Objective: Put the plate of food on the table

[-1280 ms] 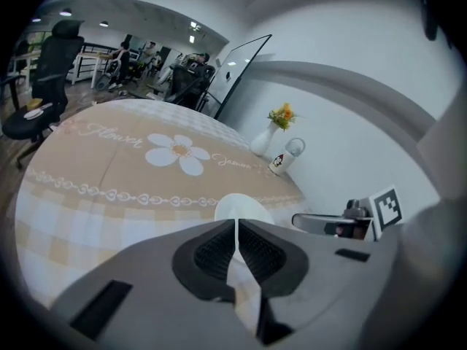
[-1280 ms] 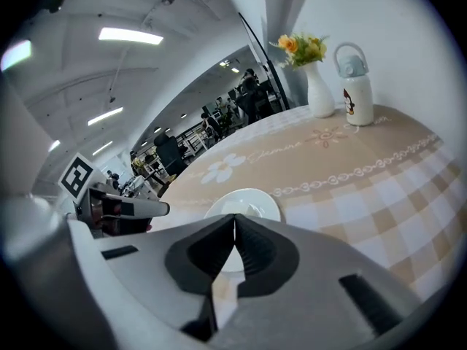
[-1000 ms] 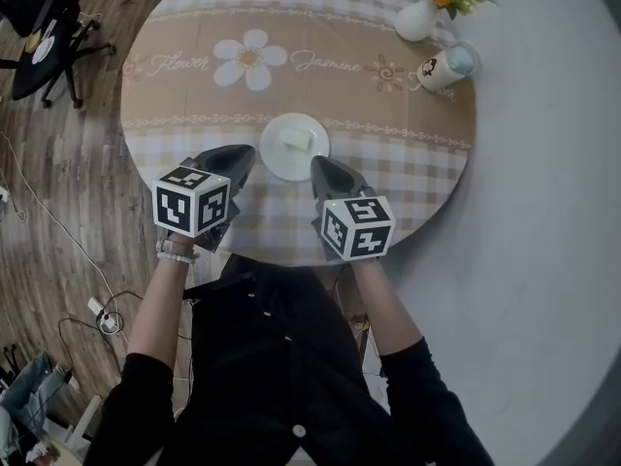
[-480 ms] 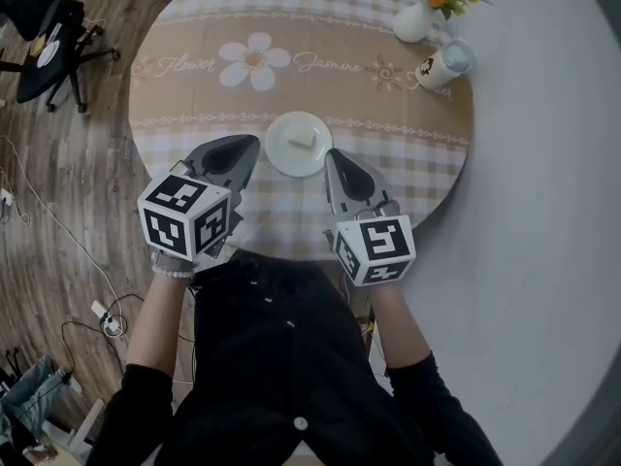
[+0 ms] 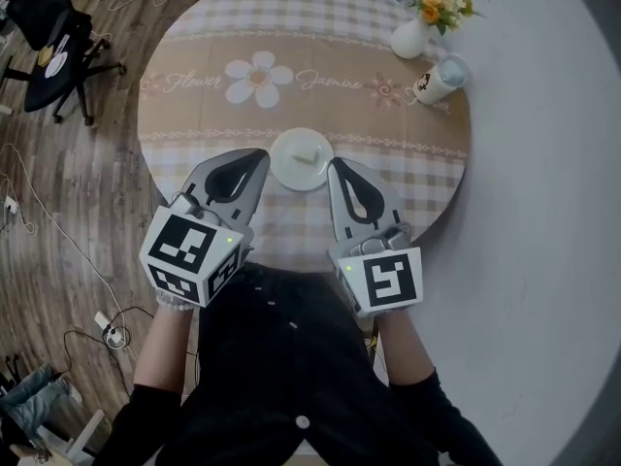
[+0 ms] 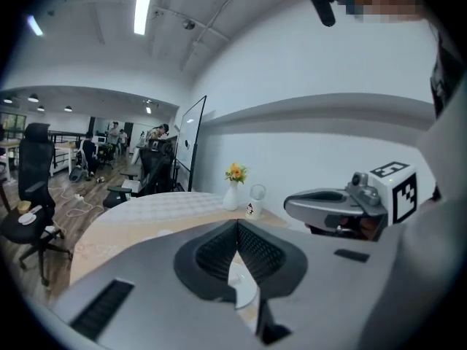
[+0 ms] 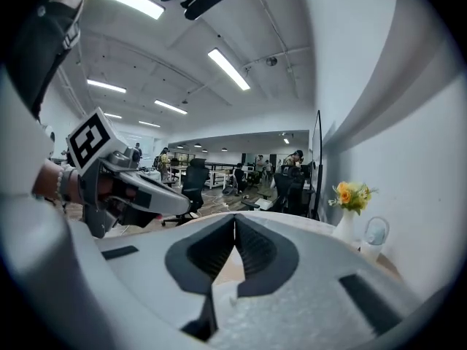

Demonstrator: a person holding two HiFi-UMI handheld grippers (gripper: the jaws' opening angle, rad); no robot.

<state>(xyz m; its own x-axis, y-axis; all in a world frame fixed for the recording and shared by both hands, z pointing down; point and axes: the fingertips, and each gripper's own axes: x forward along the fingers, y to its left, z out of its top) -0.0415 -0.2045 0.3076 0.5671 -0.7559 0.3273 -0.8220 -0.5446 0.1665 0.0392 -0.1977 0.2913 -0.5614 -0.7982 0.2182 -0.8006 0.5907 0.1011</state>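
Left gripper (image 6: 237, 226): jaws together, pads meeting at the tip, nothing between them. A white sliver of the plate (image 6: 245, 289) shows through the gap under the pads, lying beyond the jaws and not gripped. Right gripper (image 7: 234, 222): jaws also closed tip to tip, empty.

In the head view, the left gripper (image 5: 254, 156) and right gripper (image 5: 338, 167) flank the plate (image 5: 300, 166), both pointing away from the person and angled slightly inward. The plate sits between the two tips, ahead and to the inside of each. It lies right of the left tip and left of the right tip. Both tips are just beside the rim. The right looks a shade closer, but I can't tell if either touches, or how high they are above the cloth.

The plate is round, so it has no long axis. A small pale piece of food (image 5: 312, 152) sits on it, a little off centre toward the far right. The plate rests flat on the table (image 5: 291, 37), near the edge closest to the person, so placement looks done. Judgement: any next move is a straight pull-back from the rim, easy for either side.

A vase (image 5: 411, 37) with flowers and a cup (image 5: 433, 80) stand on the far right of the table, well apart from the plate.
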